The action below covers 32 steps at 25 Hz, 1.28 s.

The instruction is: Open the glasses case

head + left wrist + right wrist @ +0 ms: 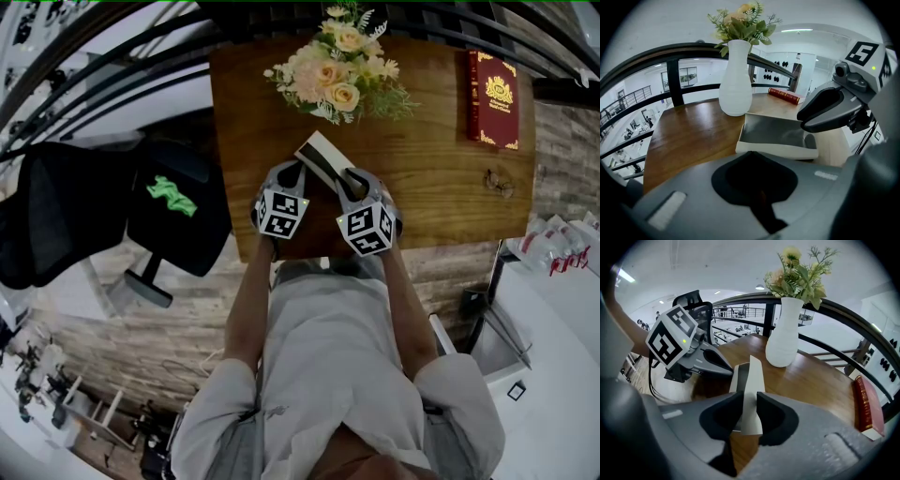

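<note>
The wooden surface (pixel 441 216) carries a vase of flowers (pixel 339 70) at its far side, a red book (pixel 492 98) off to the right, and the glasses case (pixel 323 157) near the front edge, just ahead of the person and between the two tools.

The opening step looks well under way. The case's pale lid (pixel 752 376) stands raised on edge, and its grey lining shows towards the left gripper view. The next move probably calls for swinging the lid further back on its hinge while the base is kept from sliding or lifting with it. A pull that is too quick could drag the whole case across the wood.

The right claw (pixel 749 399) is nearly closed, its pads pinching the thin lid at the end nearest it. The left claw (pixel 758 157) has its jaws together with nothing between them. Its tips sit right at the near rim of the case, at the opposite end from the right claw. Whether they press on that rim cannot be told.
</note>
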Motion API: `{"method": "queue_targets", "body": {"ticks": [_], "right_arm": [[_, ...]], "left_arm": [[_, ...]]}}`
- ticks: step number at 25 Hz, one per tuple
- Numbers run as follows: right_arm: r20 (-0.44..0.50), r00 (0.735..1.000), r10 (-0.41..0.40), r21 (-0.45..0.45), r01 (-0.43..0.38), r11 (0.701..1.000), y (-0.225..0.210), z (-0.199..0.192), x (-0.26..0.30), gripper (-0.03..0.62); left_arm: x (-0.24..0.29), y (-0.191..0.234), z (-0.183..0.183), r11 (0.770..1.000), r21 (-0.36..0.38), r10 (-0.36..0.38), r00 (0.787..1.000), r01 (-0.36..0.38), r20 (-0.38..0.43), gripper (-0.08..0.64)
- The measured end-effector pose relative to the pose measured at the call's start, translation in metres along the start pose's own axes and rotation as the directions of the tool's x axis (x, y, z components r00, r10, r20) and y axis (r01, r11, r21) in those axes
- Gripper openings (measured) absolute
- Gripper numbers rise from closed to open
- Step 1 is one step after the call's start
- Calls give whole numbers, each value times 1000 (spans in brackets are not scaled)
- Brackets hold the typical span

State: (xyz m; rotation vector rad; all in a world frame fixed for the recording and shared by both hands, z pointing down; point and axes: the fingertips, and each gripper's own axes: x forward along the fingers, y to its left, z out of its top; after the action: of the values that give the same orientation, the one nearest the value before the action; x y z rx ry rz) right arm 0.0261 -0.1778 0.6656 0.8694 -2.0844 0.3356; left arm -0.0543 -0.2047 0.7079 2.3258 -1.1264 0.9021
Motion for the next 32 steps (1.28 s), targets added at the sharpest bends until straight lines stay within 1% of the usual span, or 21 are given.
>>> {"method": "queue_targets", "body": {"ticks": [9,15,20,32], "right_arm": [[12,1000,-26,34,26,999,-14,0,-5,54],[15,999,-46,53,46,998,-25,-1,-5,38],[15,998,-58,65,57,996,-33,-3,-5,31],[10,996,-87,91,86,992,-50,-5,-1,25]], "left_arm": [[-1,1,1,1000,1,7,1000,-7,1,20],[-2,1,0,1000,-3,10,1000,-10,-8,20],[0,-1,-1,1000,-8,0,1000,0,-8,20],[0,1,0,1000,3,16,1000,-16,-9,20]]}}
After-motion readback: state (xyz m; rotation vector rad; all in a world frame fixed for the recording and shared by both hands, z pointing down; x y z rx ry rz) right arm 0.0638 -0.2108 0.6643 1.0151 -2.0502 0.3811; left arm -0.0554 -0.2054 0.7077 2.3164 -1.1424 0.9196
